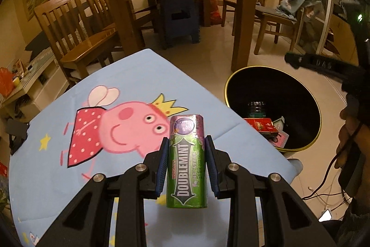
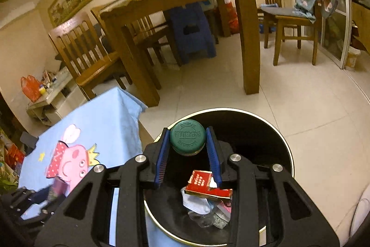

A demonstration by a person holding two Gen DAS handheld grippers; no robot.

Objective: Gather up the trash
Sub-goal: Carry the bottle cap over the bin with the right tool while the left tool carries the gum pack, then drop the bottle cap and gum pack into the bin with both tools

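Left gripper (image 1: 186, 149) pinches the Doublemint canister (image 1: 186, 161) mid-body above the blue tablecloth (image 1: 69, 177) — light, stiff, slick, so side grip suits. Right gripper (image 2: 187, 139) clamps a green-capped bottle (image 2: 187, 137) over the bin (image 2: 286, 149) — likely light.

Gum canister (image 1: 186, 161): glossy foil-look wrap. Bottle cap (image 2: 187, 137): matt embossed plastic. Worktop (image 1: 57, 136): smooth printed cloth. Bin (image 2: 272, 131): glossy black, metallic rim. Fingers (image 1: 163, 168): ribbed blue pads.
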